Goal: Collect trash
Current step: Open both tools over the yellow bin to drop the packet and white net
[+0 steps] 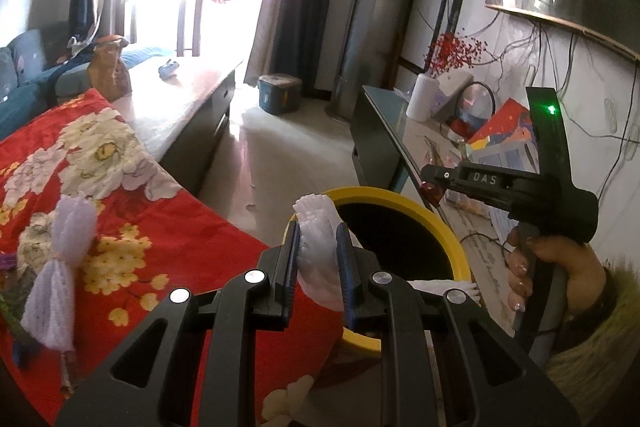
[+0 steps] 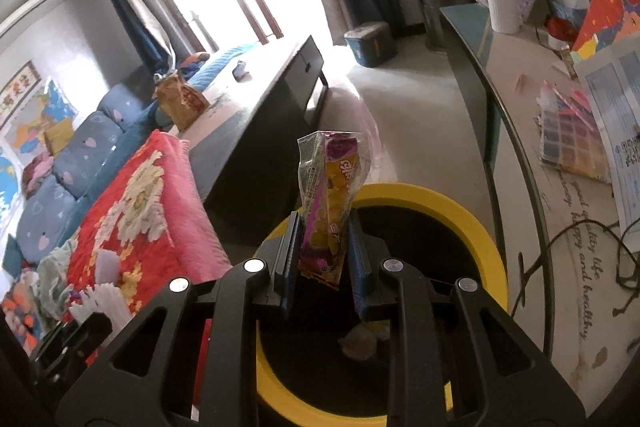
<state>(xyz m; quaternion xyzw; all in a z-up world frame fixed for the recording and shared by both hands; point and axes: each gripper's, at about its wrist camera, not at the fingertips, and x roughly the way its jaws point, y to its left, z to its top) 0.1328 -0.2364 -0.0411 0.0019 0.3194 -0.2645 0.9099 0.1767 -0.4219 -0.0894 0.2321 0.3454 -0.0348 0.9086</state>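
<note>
Above the yellow bin, the left claw is clenched on a white pleated paper, and the right claw grasps a snack wrapper.

A white pleated paper piece stands upright above the yellow-rimmed bin. A crinkled yellow-and-purple snack wrapper stands upright over the same bin. Something pale, perhaps crumpled paper, lies inside it.

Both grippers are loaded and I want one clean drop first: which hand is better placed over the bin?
Right, probably. The right gripper holds the snack wrapper above the yellow bin's opening. The left gripper, shut on white ruffled plastic, sits nearer the rim beside the red blanket.
</note>
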